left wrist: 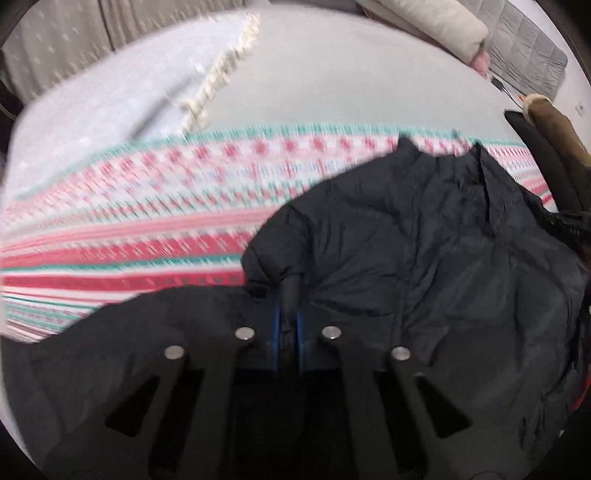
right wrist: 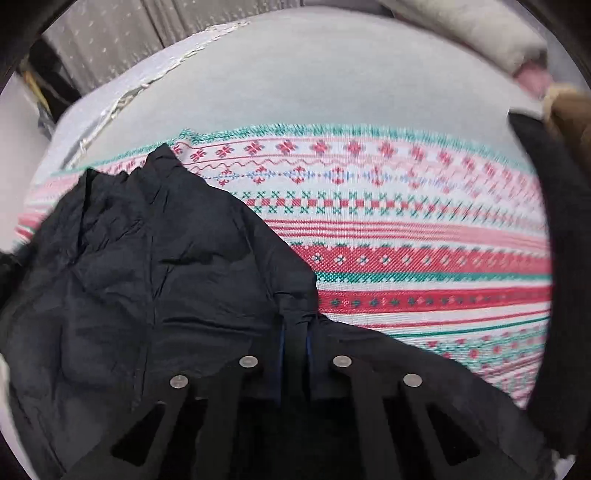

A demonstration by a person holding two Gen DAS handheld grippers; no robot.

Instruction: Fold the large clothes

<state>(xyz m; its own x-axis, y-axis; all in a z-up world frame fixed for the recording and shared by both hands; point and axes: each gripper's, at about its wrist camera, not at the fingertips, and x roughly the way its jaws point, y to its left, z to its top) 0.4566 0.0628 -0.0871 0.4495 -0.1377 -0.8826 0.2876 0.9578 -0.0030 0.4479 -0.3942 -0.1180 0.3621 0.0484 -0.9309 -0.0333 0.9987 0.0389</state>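
A large black padded jacket (left wrist: 424,240) lies crumpled on a red, white and green patterned blanket (left wrist: 129,221). In the left wrist view my left gripper (left wrist: 289,314) is shut, with a fold of the jacket's left edge pinched between its blue pads. In the right wrist view the same jacket (right wrist: 147,258) fills the left half over the patterned blanket (right wrist: 406,240). My right gripper (right wrist: 295,332) is shut on a fold at the jacket's right edge. Both grippers point steeply down at the bed.
A pale grey sheet (left wrist: 332,74) covers the bed beyond the blanket. A fringed light cloth (left wrist: 110,92) lies at the far left. Pillows (left wrist: 436,26) rest at the far right by a grey headboard (left wrist: 528,48). A brown and black garment (left wrist: 554,147) lies at the right edge.
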